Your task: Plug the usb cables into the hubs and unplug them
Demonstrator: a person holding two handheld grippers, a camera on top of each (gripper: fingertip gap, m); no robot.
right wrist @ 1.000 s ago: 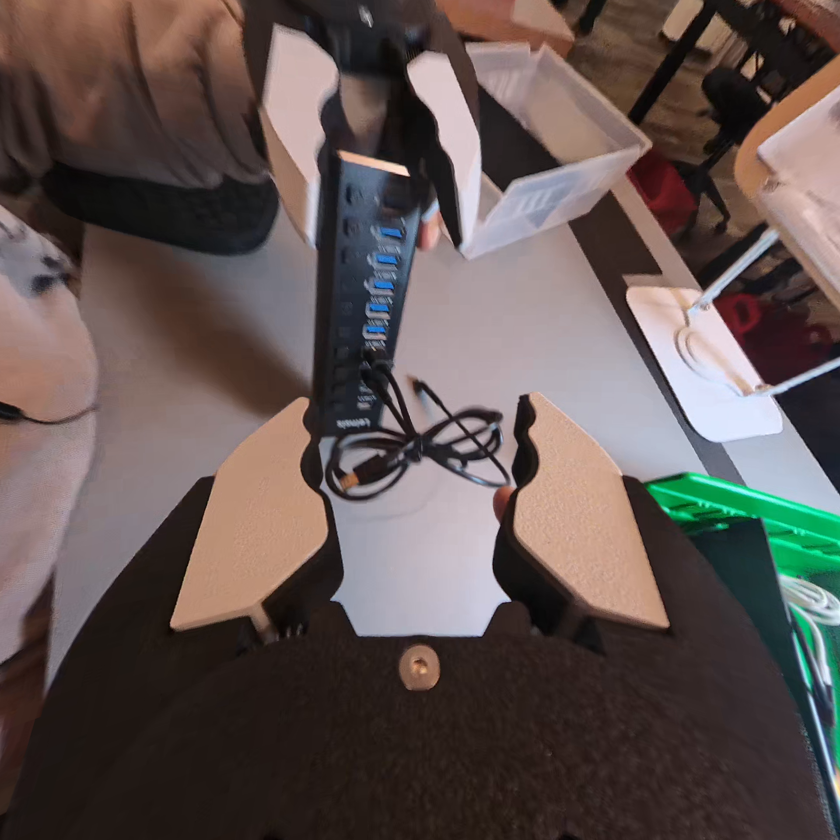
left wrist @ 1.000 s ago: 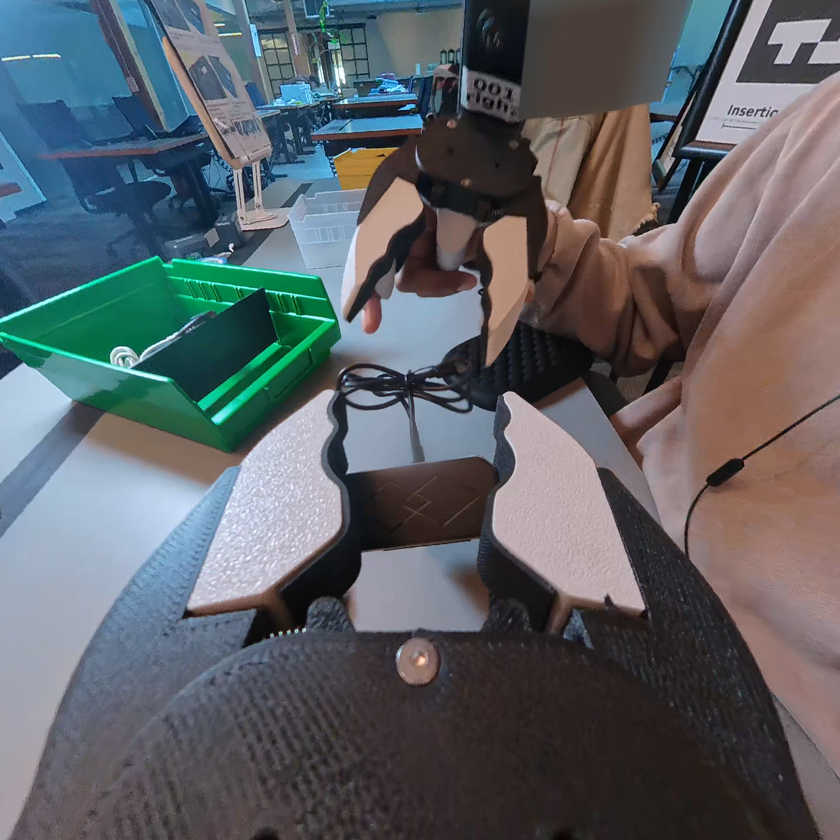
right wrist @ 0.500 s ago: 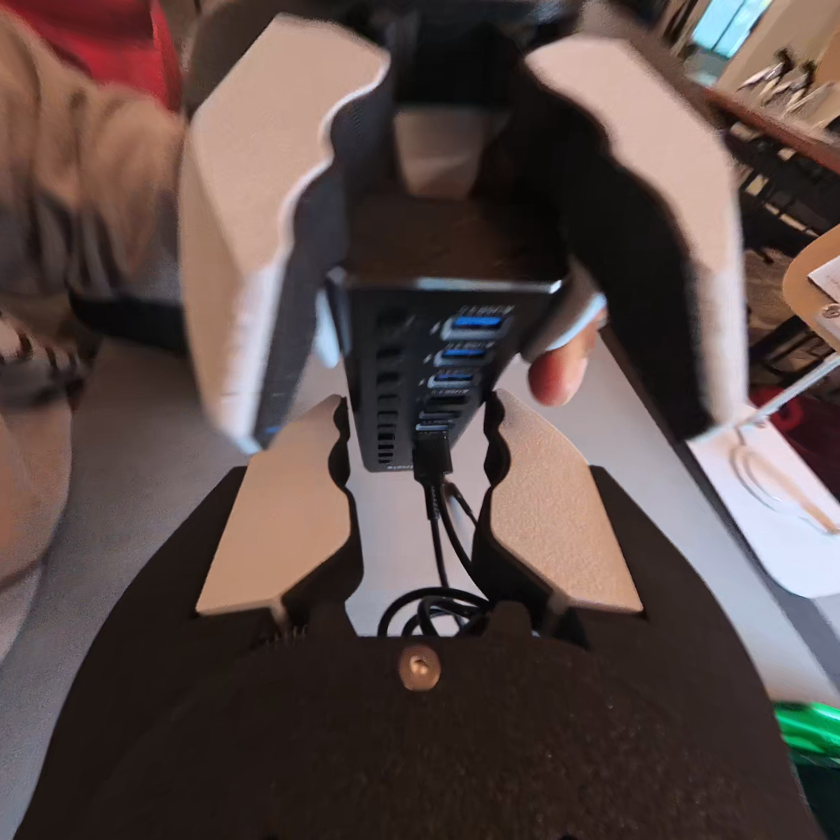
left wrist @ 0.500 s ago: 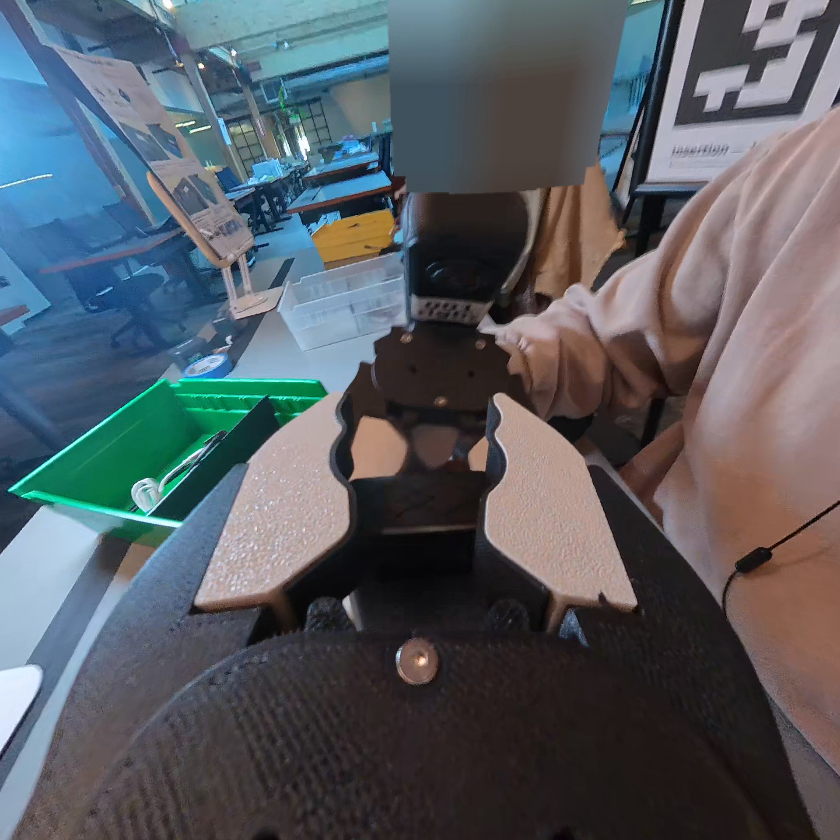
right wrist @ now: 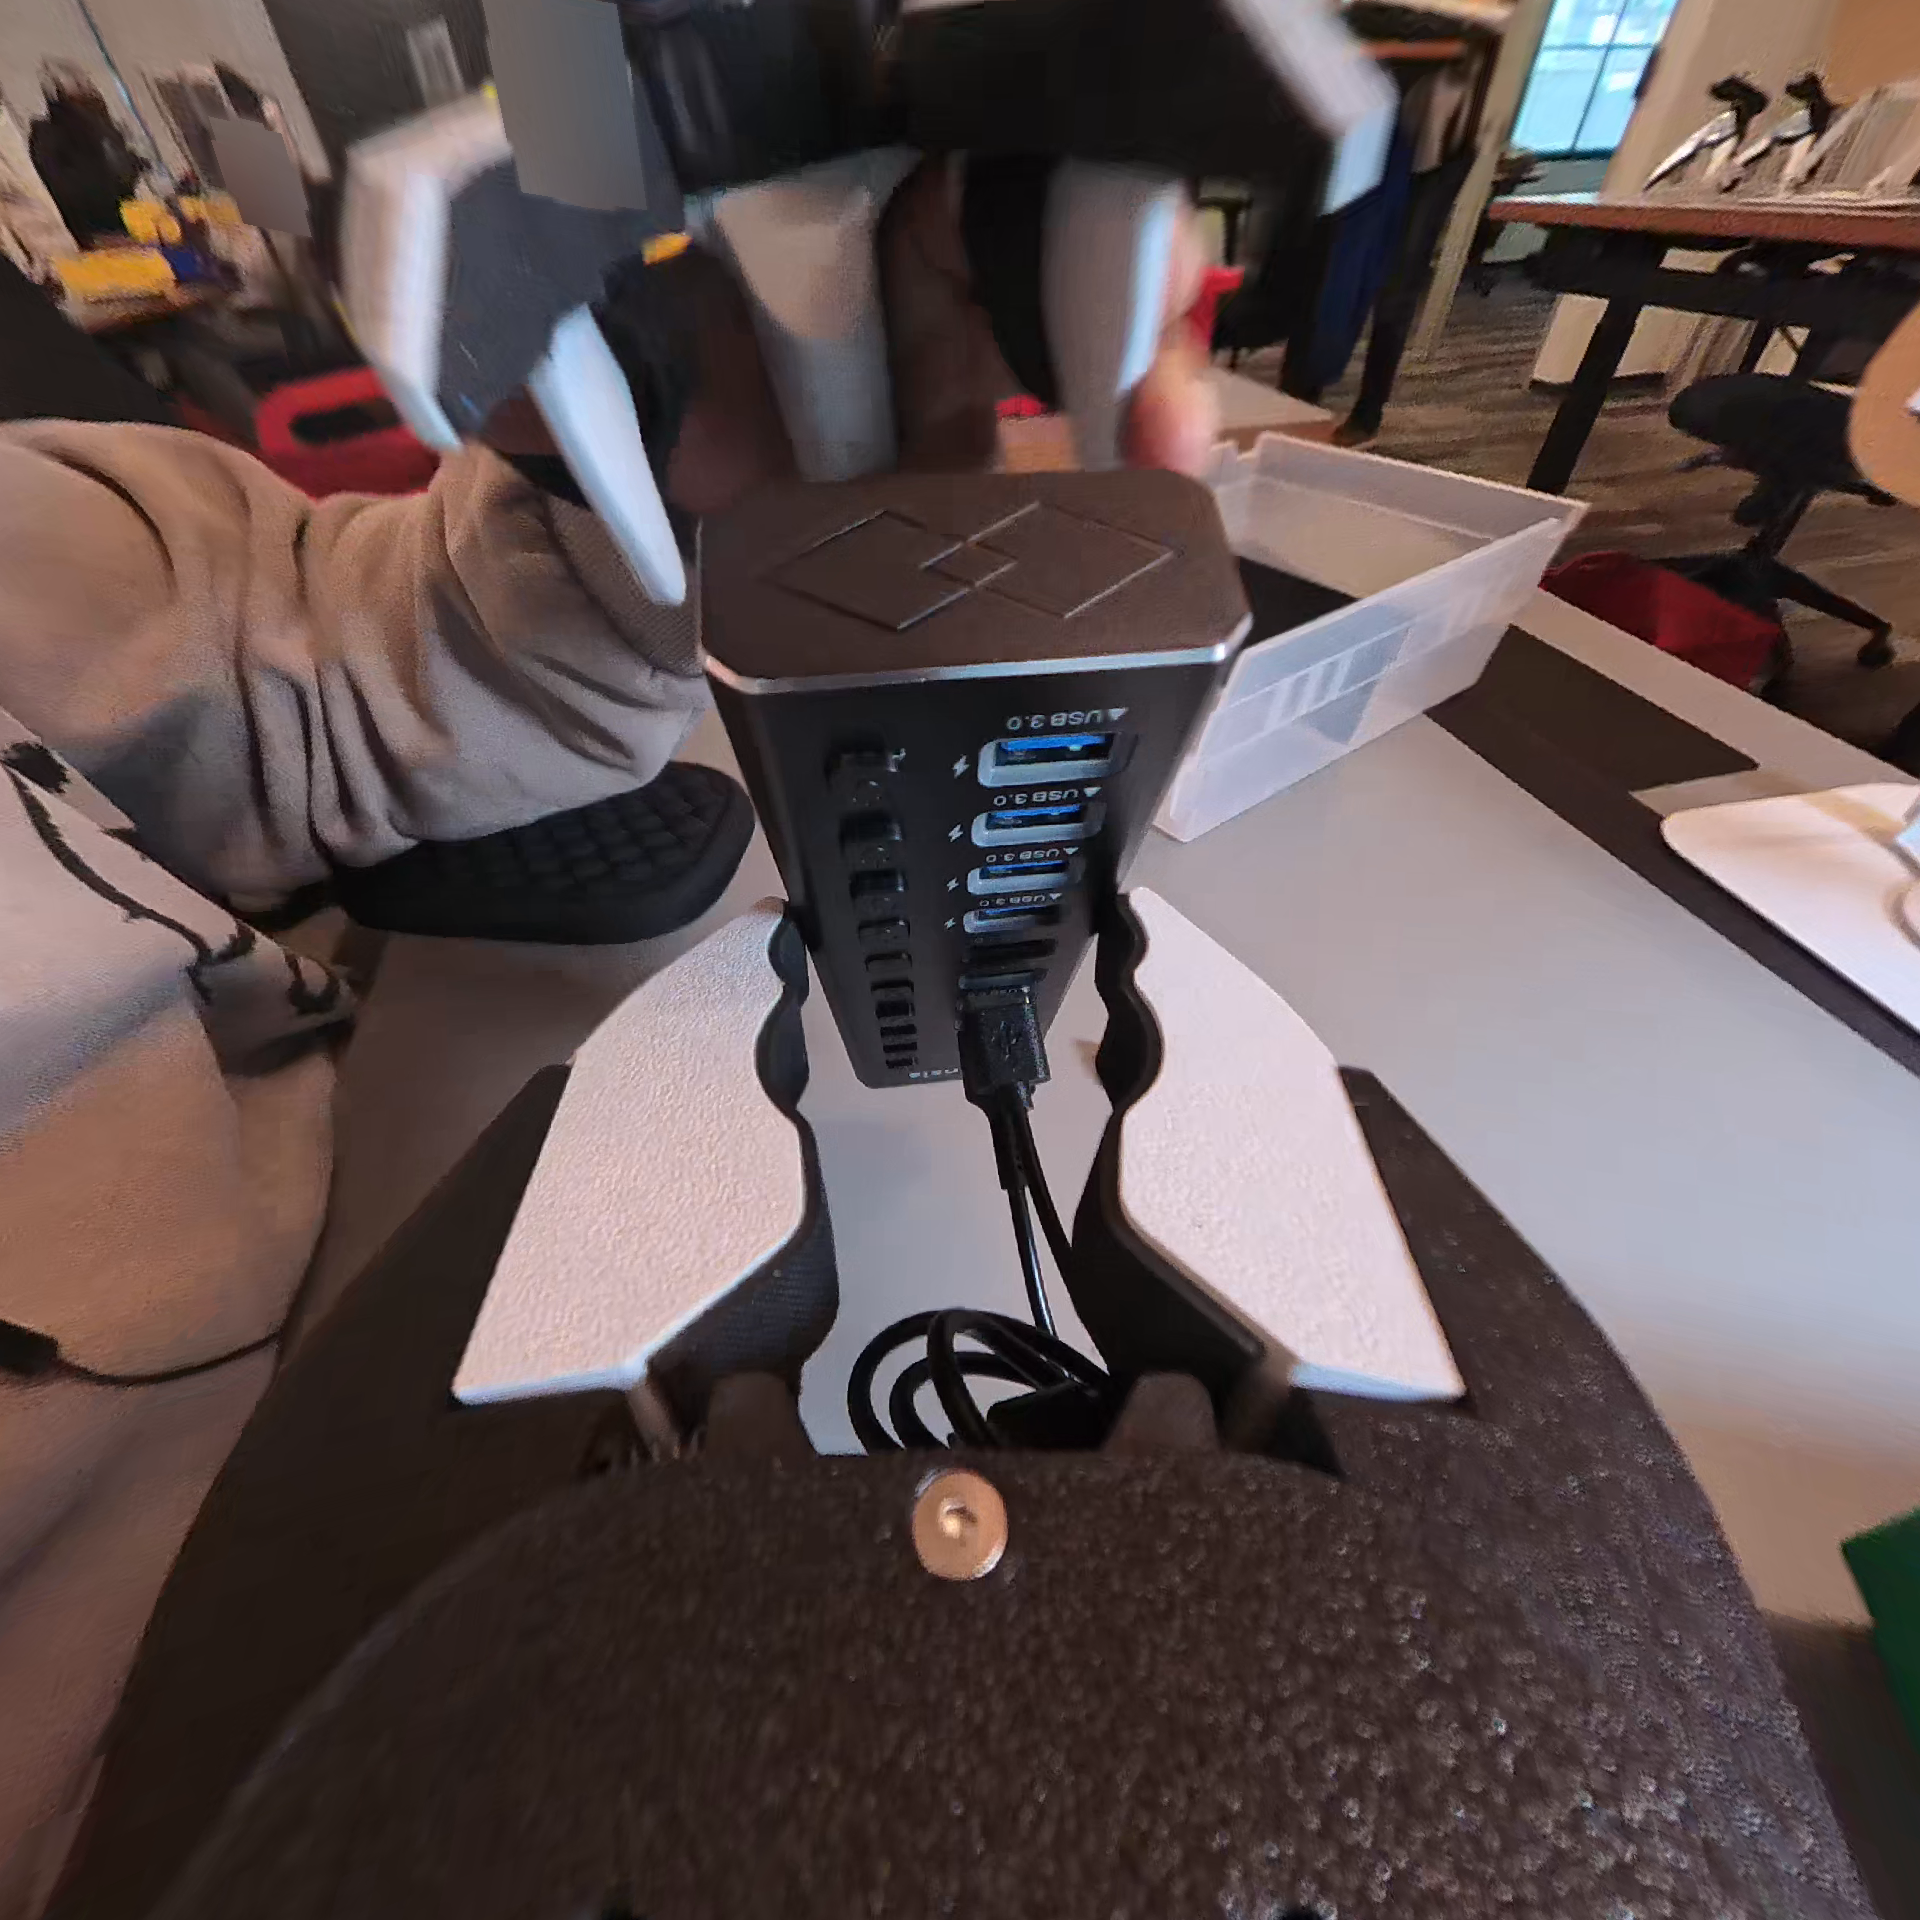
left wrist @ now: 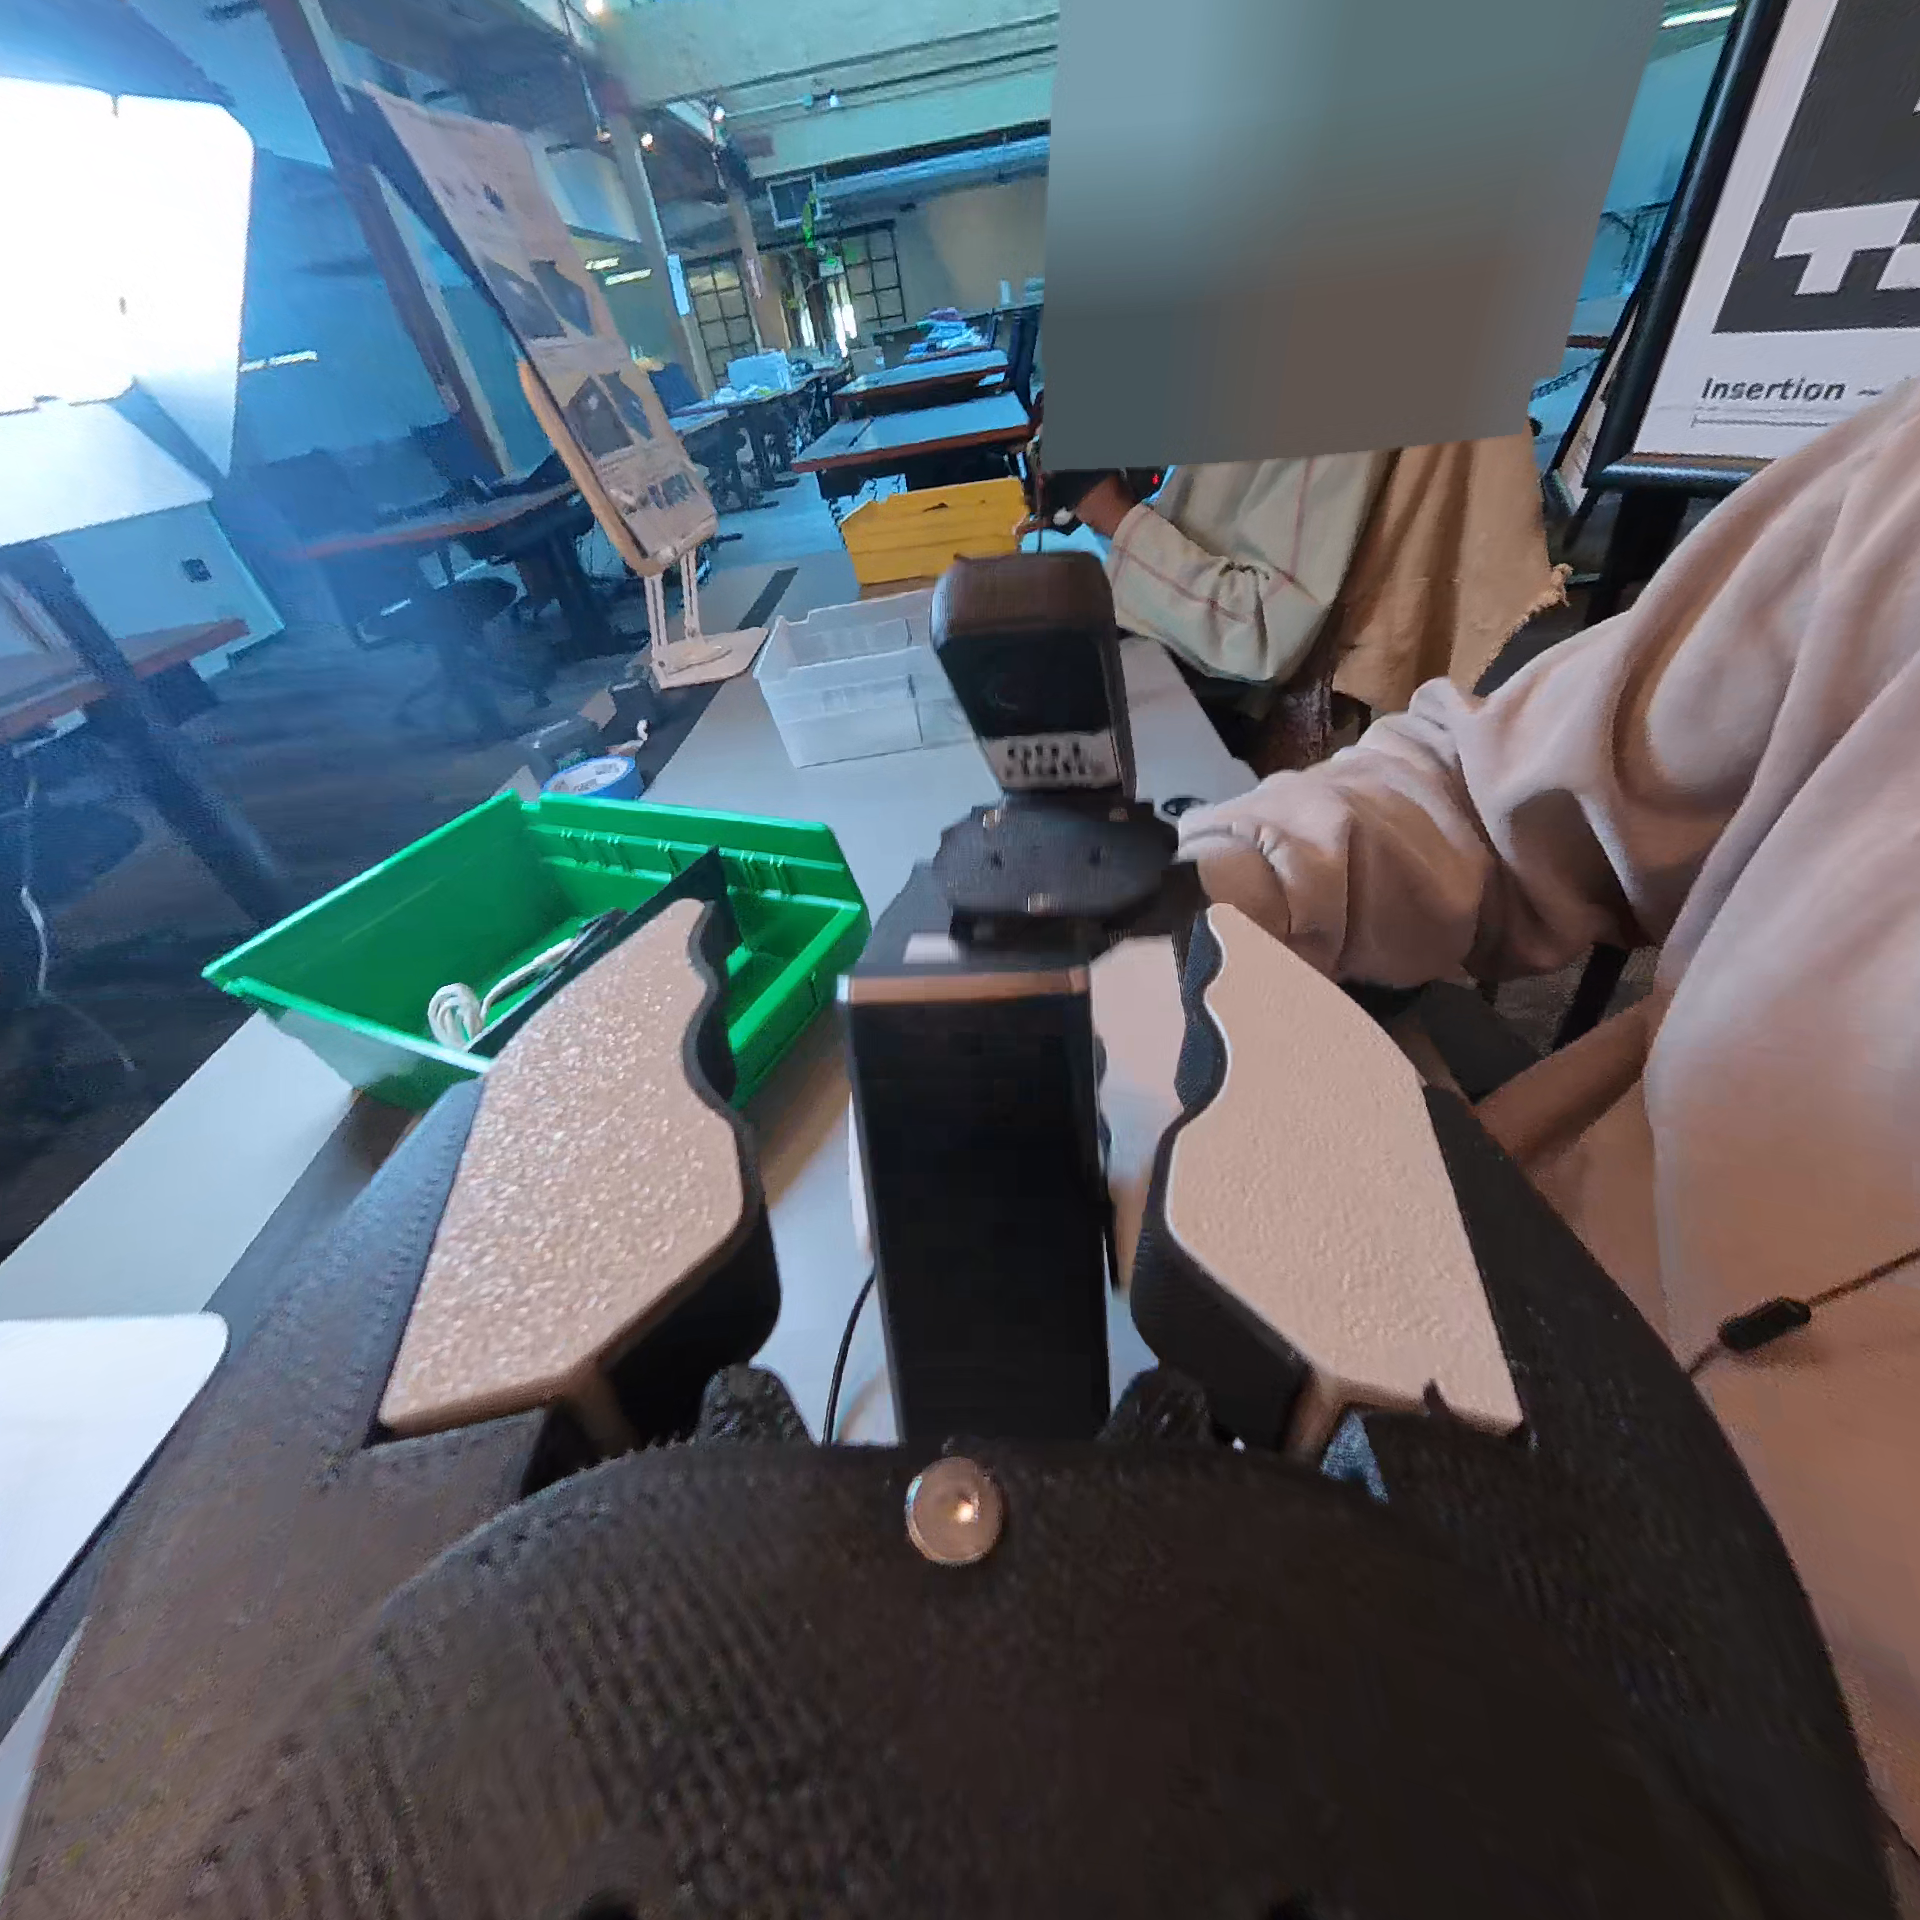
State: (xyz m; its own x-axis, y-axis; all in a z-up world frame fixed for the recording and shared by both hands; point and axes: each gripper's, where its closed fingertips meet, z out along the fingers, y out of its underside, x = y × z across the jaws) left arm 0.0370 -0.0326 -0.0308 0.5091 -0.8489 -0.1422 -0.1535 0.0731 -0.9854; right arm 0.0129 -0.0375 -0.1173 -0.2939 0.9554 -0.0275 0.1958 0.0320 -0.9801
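Observation:
A black USB hub (right wrist: 966, 727) stands upright over the grey table (right wrist: 1455, 1039), its ports facing my right wrist camera. A black USB cable (right wrist: 1003, 1049) is plugged into a lower port, and its slack is coiled (right wrist: 966, 1382) on the table. My right gripper (right wrist: 951, 925) is shut on the hub's lower part, with both fingertips against its sides. My left gripper (left wrist: 956, 935) is open. The hub (left wrist: 971, 1143) stands between its fingers with a gap on each side. The right gripper (left wrist: 1039, 883) shows behind the hub. The left gripper (right wrist: 831, 312) is blurred above the hub.
A green bin (left wrist: 343, 1023) with a white cable stands to the left. A clear plastic box (left wrist: 852, 675) is farther back, also in the right wrist view (right wrist: 1351, 644). A white lamp base (right wrist: 1797, 883) lies at the right. A person's sleeve (left wrist: 1455, 831) is close by. My right fingertips sit around 9 cm from my left ones.
The left gripper held the hub and raised it upright, then opened and let go. The right gripper came in and closed on the hub's lower part, taking it over.

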